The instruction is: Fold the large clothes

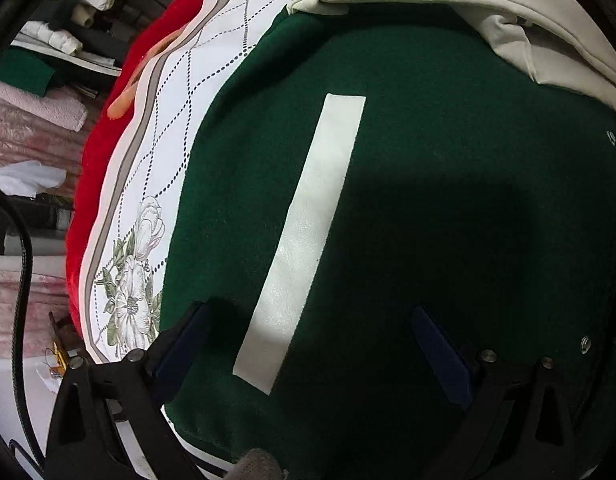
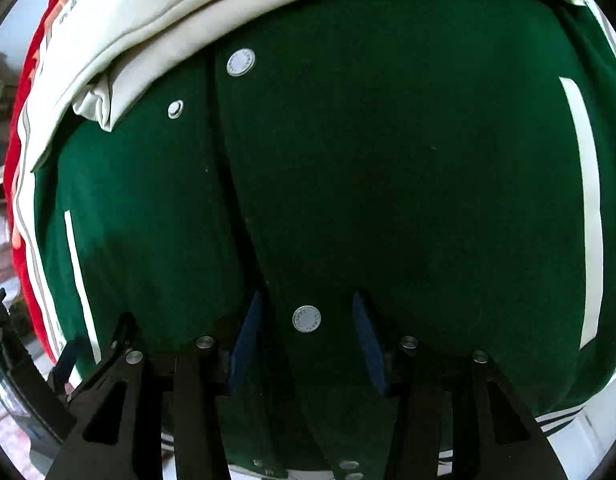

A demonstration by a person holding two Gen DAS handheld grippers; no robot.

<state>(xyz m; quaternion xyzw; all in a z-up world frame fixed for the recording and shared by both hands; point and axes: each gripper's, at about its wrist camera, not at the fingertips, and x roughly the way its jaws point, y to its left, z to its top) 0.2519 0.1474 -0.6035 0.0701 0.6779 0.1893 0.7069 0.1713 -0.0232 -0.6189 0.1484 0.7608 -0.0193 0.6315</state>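
**Both grippers above the green jacket, front placket in the right one's gap**

You have the green jacket [image 2: 387, 180] spread flat, front side up, on a flowered white cloth [image 1: 164, 128] over a red cover [image 1: 104, 152]; what carries them I cannot name for sure. Its cream sleeves [image 2: 168, 32] lie folded across the far end of the body, which keeps them out of the way and gives you a compact block to fold next.

Your right gripper [image 2: 306, 344] points steeply down at the snap-button front, jaws about half apart. A silver snap [image 2: 306, 319] and the overlapping front edge sit between the blue pads [image 2: 248, 344], but they look clear of the cloth, so nothing is held. That placement suits pinching the near hem at the middle.

Your left gripper [image 1: 308, 344] stands wide and empty over the jacket's side panel, the white pocket strip [image 1: 308, 232] running up between its fingers. It is near the jacket's side edge, probably ready to take that edge.
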